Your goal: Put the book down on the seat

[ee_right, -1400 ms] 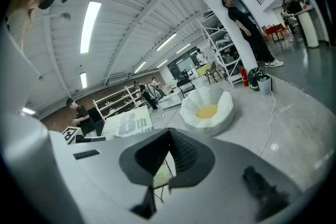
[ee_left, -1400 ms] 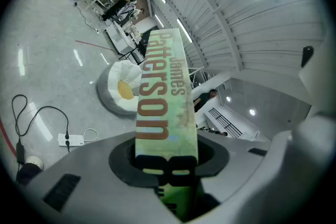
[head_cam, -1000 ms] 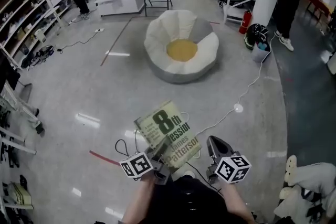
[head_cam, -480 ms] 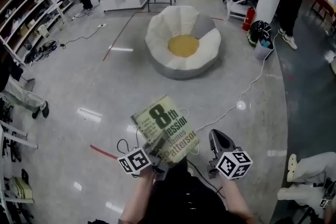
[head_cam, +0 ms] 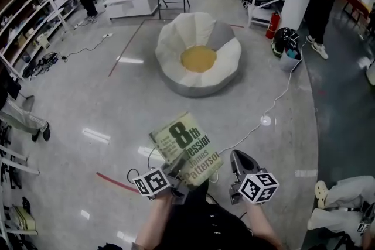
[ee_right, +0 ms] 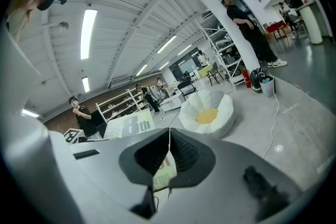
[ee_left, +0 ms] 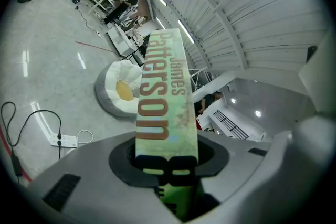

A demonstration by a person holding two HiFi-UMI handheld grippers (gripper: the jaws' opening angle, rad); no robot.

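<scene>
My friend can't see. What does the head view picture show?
The left gripper holds a green paperback book above a shiny grey floor, and the right gripper beside it holds nothing. Farther ahead sits a white flower-shaped beanbag seat with a yellow centre.

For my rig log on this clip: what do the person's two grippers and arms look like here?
The left tongs and right tongs both have grey moulded bodies with black liners round the jaws. Each carries a white cube with black square markers, one on the left and one on the right. The forearms show no sleeves, and the person wears a dark top.
</scene>
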